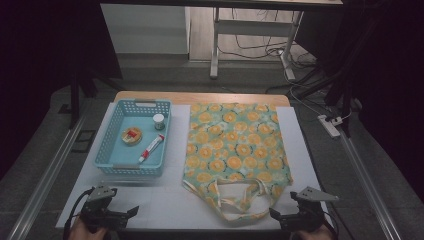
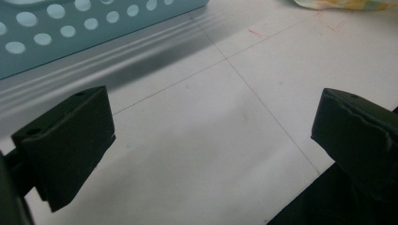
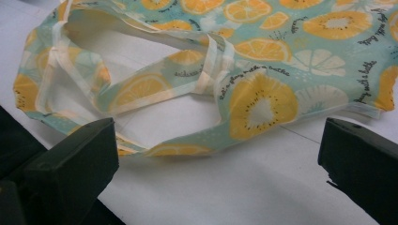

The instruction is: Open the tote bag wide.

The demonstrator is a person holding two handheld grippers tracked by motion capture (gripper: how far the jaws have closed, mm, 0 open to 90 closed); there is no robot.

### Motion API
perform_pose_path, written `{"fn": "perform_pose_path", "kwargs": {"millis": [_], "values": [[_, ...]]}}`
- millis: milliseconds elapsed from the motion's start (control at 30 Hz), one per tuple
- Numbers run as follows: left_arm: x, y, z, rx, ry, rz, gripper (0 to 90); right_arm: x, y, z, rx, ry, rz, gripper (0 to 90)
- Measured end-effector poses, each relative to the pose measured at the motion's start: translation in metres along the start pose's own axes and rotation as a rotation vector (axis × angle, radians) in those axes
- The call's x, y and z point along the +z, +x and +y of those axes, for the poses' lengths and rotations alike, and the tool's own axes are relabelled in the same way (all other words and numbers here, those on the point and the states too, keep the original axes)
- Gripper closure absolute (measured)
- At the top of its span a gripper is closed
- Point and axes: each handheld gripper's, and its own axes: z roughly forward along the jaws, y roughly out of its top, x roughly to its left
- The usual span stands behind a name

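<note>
— Fingers, status? Both grippers?
— Left gripper (image 1: 134,210) and right gripper (image 1: 272,214): spread, empty, low on the counter (image 1: 165,200).
— Tote bag (image 1: 234,145)?
— Flat beside the basket (image 1: 111,150); likely light, limp, prone to bunching. Recommend pinching a handle loop (image 3: 141,96) near its seam.
</note>
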Motion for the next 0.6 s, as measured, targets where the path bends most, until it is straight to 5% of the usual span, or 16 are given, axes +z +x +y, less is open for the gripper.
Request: {"fn": "perform_pose_path", "kwargs": {"millis": [600], "values": [[0.000, 0.000, 0.000, 0.005, 0.001, -0.006, 0.1, 0.006, 0.020, 0.011, -0.064, 0.015, 0.048, 0.0]]}}
